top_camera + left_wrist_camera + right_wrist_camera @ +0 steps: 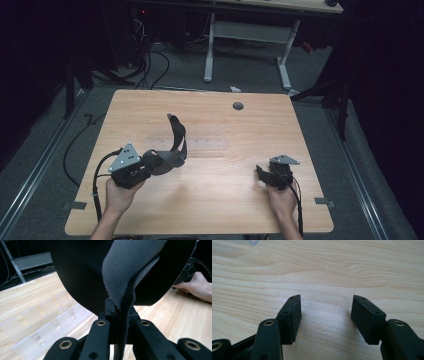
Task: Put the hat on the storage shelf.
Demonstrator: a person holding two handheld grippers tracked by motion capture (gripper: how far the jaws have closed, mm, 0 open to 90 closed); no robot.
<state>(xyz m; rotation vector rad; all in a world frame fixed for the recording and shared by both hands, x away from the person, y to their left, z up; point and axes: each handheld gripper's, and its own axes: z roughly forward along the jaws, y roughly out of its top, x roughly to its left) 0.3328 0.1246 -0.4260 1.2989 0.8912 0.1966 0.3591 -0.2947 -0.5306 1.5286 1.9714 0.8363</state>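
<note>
My left gripper [157,161] is shut on a dark curved fabric piece [176,137], held above the left half of the wooden table [225,210]. The piece arcs upward from the jaws. In the left gripper view it is black with a grey felt-like face [125,270], and its edge is pinched between the jaws of the left gripper [120,312]. My right gripper [265,174] rests low at the table's front right. In its own view the right gripper [325,315] stands open over bare wood, nothing between the pads.
A clear plastic rack [200,142] with upright dividers lies flat mid-table, just beyond the held piece; its slots [42,325] are close below the left jaws. A round cable hole [238,106] is near the far edge. Another desk's legs [285,55] and floor cables stand behind.
</note>
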